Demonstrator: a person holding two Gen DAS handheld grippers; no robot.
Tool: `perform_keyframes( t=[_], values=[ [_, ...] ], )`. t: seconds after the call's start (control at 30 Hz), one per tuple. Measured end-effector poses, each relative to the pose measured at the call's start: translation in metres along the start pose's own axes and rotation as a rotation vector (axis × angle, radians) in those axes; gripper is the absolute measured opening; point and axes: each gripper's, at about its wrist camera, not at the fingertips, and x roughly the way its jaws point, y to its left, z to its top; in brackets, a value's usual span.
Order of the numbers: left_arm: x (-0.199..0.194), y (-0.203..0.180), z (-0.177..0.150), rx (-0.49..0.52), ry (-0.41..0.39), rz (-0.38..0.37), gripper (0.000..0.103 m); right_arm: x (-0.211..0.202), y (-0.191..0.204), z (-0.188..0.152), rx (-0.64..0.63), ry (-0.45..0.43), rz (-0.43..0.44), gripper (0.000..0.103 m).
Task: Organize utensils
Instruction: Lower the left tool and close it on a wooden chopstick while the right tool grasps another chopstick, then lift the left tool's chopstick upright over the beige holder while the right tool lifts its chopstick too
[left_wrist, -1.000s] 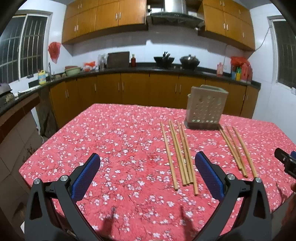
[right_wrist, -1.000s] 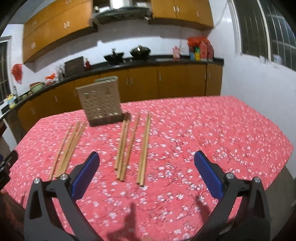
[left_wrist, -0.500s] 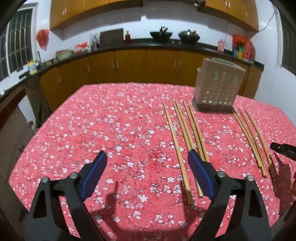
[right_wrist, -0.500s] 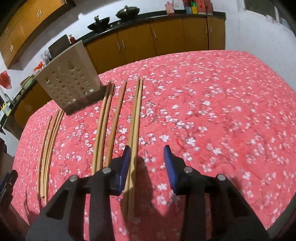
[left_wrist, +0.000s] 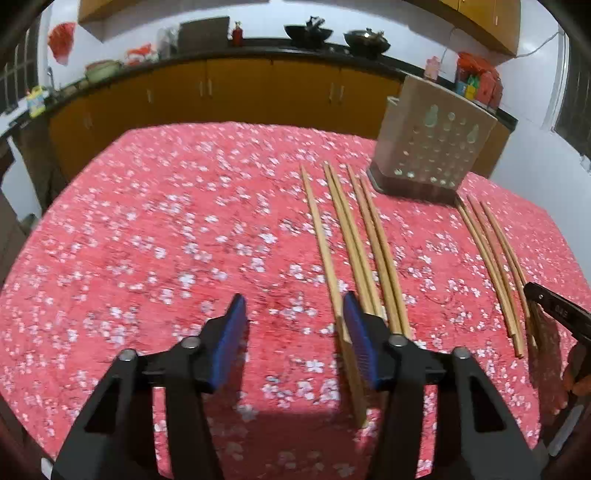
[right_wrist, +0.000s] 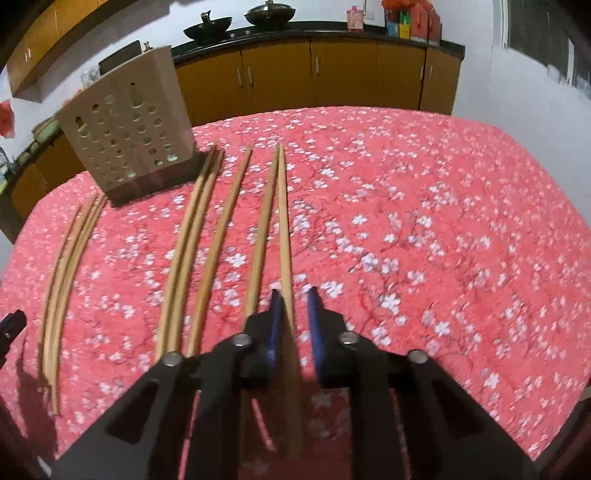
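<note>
Several wooden chopsticks lie lengthwise on the red flowered tablecloth (left_wrist: 147, 240) in two groups, one left (left_wrist: 354, 243) and one right (left_wrist: 495, 266) of a beige perforated utensil holder (left_wrist: 432, 147). My left gripper (left_wrist: 293, 332) is partly open, low over the cloth; the leftmost chopstick (left_wrist: 325, 254) runs just inside its right pad. My right gripper (right_wrist: 293, 314) is narrowly open around the rightmost chopstick (right_wrist: 284, 236), which lies between the pads, against the left one. The holder also shows in the right wrist view (right_wrist: 129, 129).
Wooden kitchen cabinets (left_wrist: 240, 92) and a dark counter with woks run behind the table. The table edge falls away at right (right_wrist: 554, 184) and at left (left_wrist: 55, 199). The right gripper's tip shows at the left view's right edge (left_wrist: 554, 310).
Both grippers dropped toward the cloth and narrowed. The left one moved up to the leftmost chopstick. The right one closed further around the rightmost chopstick.
</note>
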Motion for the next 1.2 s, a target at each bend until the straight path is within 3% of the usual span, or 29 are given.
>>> perform_keyframes(
  t=[0.33, 0.5, 0.67, 0.9, 1.2],
  values=[
    [0.019, -0.010, 0.002, 0.023, 0.066, -0.062, 0.030, 0.001, -0.004, 0.001, 0.006, -0.002, 0.015, 0.009],
    [0.022, -0.019, 0.001, 0.088, 0.076, -0.026, 0.023, -0.003, -0.003, -0.003, -0.002, -0.001, 0.021, 0.010],
    [0.031, -0.019, 0.011, 0.115, 0.080, 0.018, 0.010, -0.002, -0.004, -0.001, -0.012, 0.001, 0.029, 0.009],
    [0.052, -0.005, 0.036, 0.118, 0.067, 0.079, 0.008, 0.012, -0.006, 0.016, -0.011, -0.006, 0.037, 0.008],
    [0.054, 0.012, 0.037, 0.063, 0.041, 0.017, 0.008, 0.019, -0.005, 0.021, -0.022, -0.040, 0.032, 0.008]
  ],
)
